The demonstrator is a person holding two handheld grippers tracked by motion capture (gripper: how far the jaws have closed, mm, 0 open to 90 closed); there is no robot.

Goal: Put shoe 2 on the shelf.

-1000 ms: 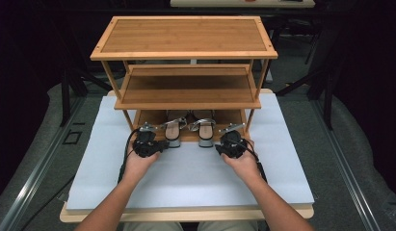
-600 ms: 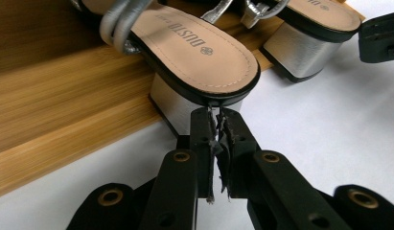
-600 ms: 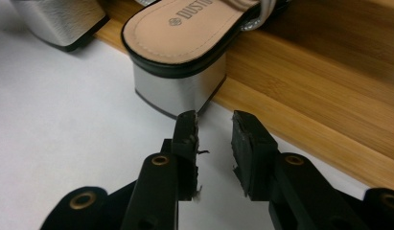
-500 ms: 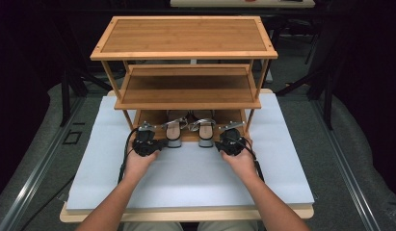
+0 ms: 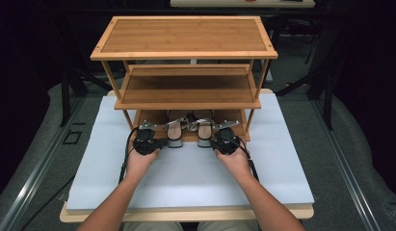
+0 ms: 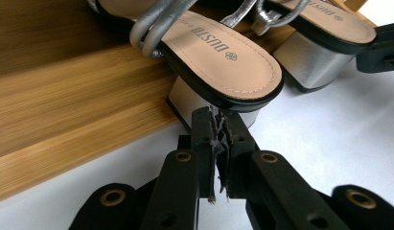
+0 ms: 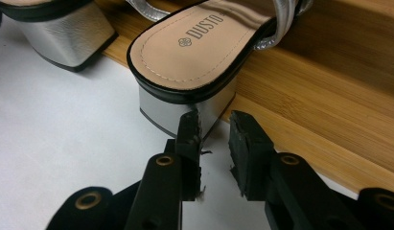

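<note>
A pair of sandals with silver block heels stands on the bottom shelf of a bamboo rack (image 5: 186,91), heels hanging over its front edge. My left gripper (image 5: 162,143) lies on the white mat, shut with nothing in it. Its tips (image 6: 216,136) sit just under the left sandal's (image 6: 223,62) heel. My right gripper (image 5: 213,143) points at the right sandal's (image 7: 199,48) heel. Its jaws (image 7: 214,136) have just been closing, leaving a narrow slit with nothing between them. The left fingertip (image 7: 189,129) is at the heel's lower corner.
The rack has three wooden tiers; the upper two overhang the sandals. The white mat (image 5: 186,178) covers the table in front of the rack and beside it. The other sandal's heel (image 7: 65,28) stands just left of the right gripper. Both forearms rest on the mat.
</note>
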